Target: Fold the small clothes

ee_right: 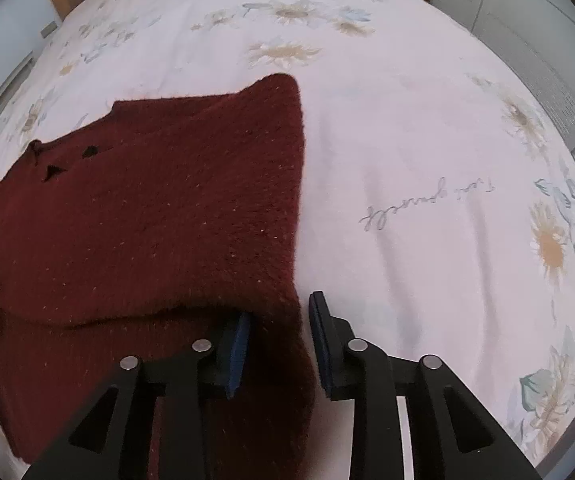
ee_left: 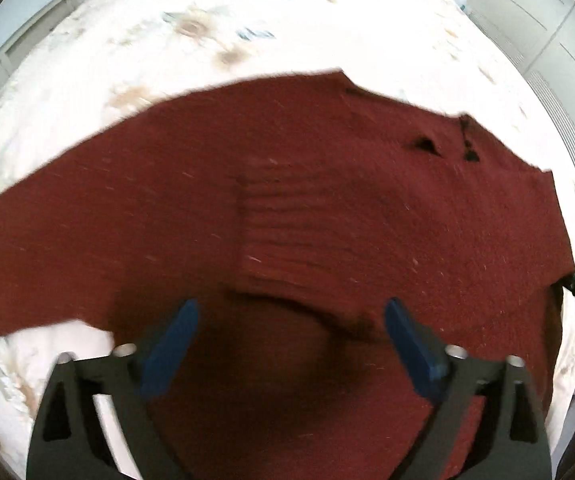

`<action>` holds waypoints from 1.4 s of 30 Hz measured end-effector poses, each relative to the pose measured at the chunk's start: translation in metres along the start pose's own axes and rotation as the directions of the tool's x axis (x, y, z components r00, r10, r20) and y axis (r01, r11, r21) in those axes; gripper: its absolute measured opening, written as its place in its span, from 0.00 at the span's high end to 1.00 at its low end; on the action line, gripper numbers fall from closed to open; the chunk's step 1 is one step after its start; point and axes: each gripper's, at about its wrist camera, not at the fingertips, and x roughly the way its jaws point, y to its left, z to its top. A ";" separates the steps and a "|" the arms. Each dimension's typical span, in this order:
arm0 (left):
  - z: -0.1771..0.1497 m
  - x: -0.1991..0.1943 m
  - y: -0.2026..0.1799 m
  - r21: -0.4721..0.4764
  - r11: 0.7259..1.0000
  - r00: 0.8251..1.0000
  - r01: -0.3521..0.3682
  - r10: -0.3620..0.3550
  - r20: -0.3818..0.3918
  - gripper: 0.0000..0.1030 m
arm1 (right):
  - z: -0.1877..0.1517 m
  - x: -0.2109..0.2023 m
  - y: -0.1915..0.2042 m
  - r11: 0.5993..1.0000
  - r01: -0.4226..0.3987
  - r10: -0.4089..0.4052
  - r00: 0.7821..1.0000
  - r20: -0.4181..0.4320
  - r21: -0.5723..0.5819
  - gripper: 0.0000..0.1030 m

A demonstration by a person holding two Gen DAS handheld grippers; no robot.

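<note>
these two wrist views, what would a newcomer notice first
A dark red knitted sweater fills most of both views, spread on a white bedspread printed with sunflowers. The left gripper hangs open above a ribbed cuff folded onto the sweater, while the right gripper straddles the sweater's edge, jaws apart.

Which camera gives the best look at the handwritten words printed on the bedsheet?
The right wrist view: the writing sits sharp on bare bedsheet, right of the red sweater. The left wrist view shows none of it; its sheet is blurred and overexposed.
</note>
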 end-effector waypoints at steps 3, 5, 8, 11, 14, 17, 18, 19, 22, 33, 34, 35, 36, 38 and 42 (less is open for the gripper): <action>0.008 -0.007 0.016 -0.046 0.999 1.000 0.010 -0.009 0.027 0.01 | -0.003 -0.007 -0.002 1.000 0.016 -0.016 1.000 0.007 -0.001 0.57; 0.016 -0.006 0.025 -0.071 0.997 0.999 0.022 -0.020 0.034 0.01 | -0.005 -0.013 -0.004 1.000 0.028 -0.028 0.999 0.019 0.000 0.54; 0.027 0.009 0.028 -0.068 0.998 1.000 0.007 -0.007 -0.003 0.01 | -0.009 -0.021 -0.009 1.000 0.030 -0.030 0.999 0.022 0.009 0.52; 0.033 0.031 0.025 -0.083 0.996 0.997 0.026 -0.031 -0.064 0.01 | -0.014 -0.025 -0.013 0.999 0.034 -0.034 0.999 0.016 0.011 0.52; 0.032 0.051 0.021 -0.100 0.994 0.992 0.031 -0.042 -0.117 0.02 | -0.018 -0.027 -0.018 0.999 0.047 -0.047 0.999 0.011 0.011 0.52; 0.029 0.059 0.011 -0.059 0.998 0.992 0.015 -0.023 -0.127 0.05 | -0.020 -0.027 -0.025 0.998 0.053 -0.053 0.999 0.005 0.027 0.52; 0.028 0.060 0.006 -0.035 0.999 0.992 0.006 -0.011 -0.129 0.09 | -0.020 -0.027 -0.028 0.998 0.055 -0.055 0.998 0.005 0.034 0.52; 0.025 0.060 0.001 -0.008 1.000 0.992 0.003 -0.004 -0.125 0.22 | -0.020 -0.027 -0.030 0.998 0.056 -0.056 0.998 0.004 0.040 0.52; 0.023 0.054 -0.012 0.048 0.999 0.995 0.014 -0.009 -0.102 0.59 | -0.018 -0.026 -0.036 0.997 0.049 -0.049 0.999 -0.001 0.061 0.52; 0.034 -0.018 -0.007 0.074 0.997 0.994 0.019 -0.027 0.108 0.84 | 0.024 -0.012 -0.032 0.991 -0.061 0.060 0.998 0.006 0.123 0.30; 0.031 -0.020 -0.003 0.080 0.997 0.993 -0.001 -0.009 0.115 0.84 | 0.030 -0.006 -0.030 0.989 -0.070 0.071 0.997 -0.004 0.129 0.30; 0.029 -0.021 -0.001 0.092 0.995 0.993 -0.024 0.013 0.121 0.84 | 0.035 -0.001 -0.028 0.987 -0.080 0.082 0.997 -0.009 0.136 0.30; 0.028 -0.019 -0.001 0.103 0.994 0.992 -0.045 0.032 0.124 0.84 | 0.040 0.005 -0.024 0.984 -0.097 0.100 0.995 -0.018 0.147 0.30; 0.024 -0.015 0.003 0.116 0.991 0.992 -0.065 0.052 0.114 0.84 | 0.048 0.017 -0.018 0.980 -0.116 0.122 0.992 -0.030 0.160 0.30; 0.024 0.000 0.001 0.119 0.990 0.994 -0.071 0.061 0.087 0.84 | 0.056 0.038 0.000 0.985 -0.127 0.137 0.987 -0.078 0.120 0.38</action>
